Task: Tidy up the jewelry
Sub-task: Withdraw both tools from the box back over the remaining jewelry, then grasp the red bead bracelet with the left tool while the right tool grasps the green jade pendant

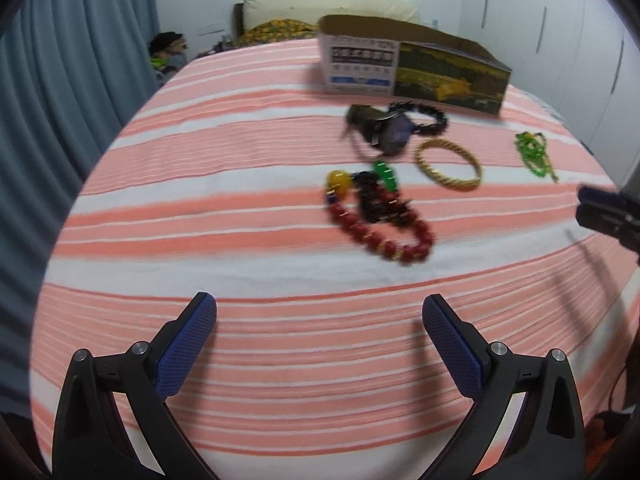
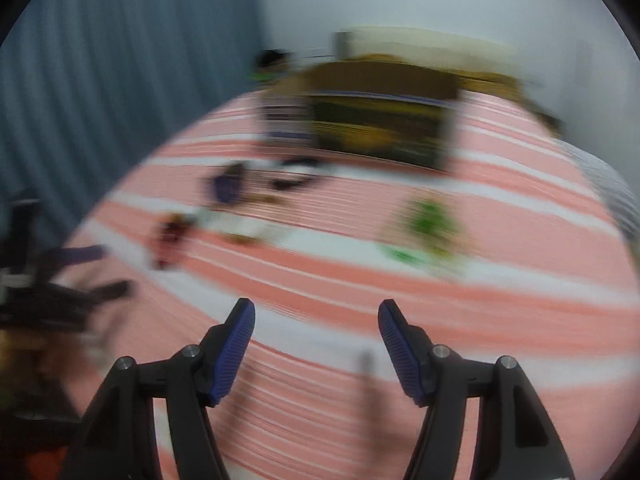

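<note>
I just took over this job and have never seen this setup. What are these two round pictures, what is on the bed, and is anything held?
Each picture comes from a camera mounted on a hand-held gripper, looking forward between its blue-padded jaws. The left gripper and right gripper are both open and hold nothing. On the striped bedspread lie a red bead bracelet, a gold bangle, a watch, a black bracelet and green beads. Behind them stands an open cardboard box. The right view is motion-blurred.

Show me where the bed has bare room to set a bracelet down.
Free: striped bedspread between left claw and red bead bracelet, plus the left side toward the curtain. Crowded: around the watch, gold bangle and box.
</note>
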Tool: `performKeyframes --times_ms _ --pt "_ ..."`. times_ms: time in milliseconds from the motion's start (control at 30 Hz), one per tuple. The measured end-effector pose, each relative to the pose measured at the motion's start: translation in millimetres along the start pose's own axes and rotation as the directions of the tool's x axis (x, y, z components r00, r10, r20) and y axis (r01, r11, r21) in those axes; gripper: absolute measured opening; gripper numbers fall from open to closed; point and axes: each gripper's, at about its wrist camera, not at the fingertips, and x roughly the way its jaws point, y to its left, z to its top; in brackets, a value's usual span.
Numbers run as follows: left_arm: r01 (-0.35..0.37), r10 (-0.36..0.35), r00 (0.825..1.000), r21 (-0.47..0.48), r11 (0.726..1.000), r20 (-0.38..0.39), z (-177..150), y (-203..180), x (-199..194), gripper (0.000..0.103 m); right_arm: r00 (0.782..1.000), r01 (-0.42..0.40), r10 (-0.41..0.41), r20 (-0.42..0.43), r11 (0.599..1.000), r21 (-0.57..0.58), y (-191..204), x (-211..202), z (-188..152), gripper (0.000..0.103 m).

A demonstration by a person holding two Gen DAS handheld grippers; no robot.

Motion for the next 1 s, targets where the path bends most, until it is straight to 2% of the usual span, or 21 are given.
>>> performKeyframes --times_ms 100,167,267,333,467,500,567,700,833,1000 --pt "0.013 -0.013 1.000 -0.030 0.999 -0.004 -3 8 -1 0.103 0.990 -0.141 0.140 -0.022 0.984 -0.112 51 24 29 0.039" --pt "0.013 -0.013 1.000 -0.040 0.999 -0.001 -4 10 -1 0.103 0.980 -0.199 0.196 -0.035 0.961 -0.191 84 43 46 0.037" --pt "0.016 -0.016 1.000 -0.065 0.998 -0.009 -3 14 2 0.103 0.971 -0.240 0.228 -0.078 0.939 -0.248 113 71 61 0.026" --pt "0.016 -0.017 1.000 -0.074 0.997 -0.016 -2 14 4 0.103 0.971 -0.230 0.204 -0.126 0.940 -0.252 122 95 64 0.024" --pt "0.014 -0.015 1.000 -0.064 0.998 -0.015 -2 12 5 0.103 0.971 -0.217 0.178 -0.161 0.935 -0.279 130 119 63 0.022" --pt "0.016 -0.017 1.000 -0.063 0.998 -0.016 -3 12 5 0.103 0.975 -0.199 0.159 -0.158 0.937 -0.287 132 120 64 0.021" --pt "0.017 -0.018 1.000 -0.065 0.998 -0.014 -3 12 5 0.103 0.978 -0.176 0.133 -0.161 0.941 -0.289 132 120 66 0.007" --pt "0.024 -0.024 1.000 -0.067 0.997 -0.011 -4 13 4 0.103 0.976 -0.199 0.171 -0.134 0.951 -0.237 123 111 69 0.007" --pt "0.031 -0.031 0.999 -0.075 0.997 -0.007 -5 14 3 0.103 0.964 -0.264 0.259 -0.054 0.954 -0.142 105 73 87 0.007" --pt "0.022 -0.023 1.000 -0.062 0.998 -0.015 -4 11 4 0.103 0.953 -0.301 0.302 -0.005 0.949 -0.090 82 24 99 0.007"
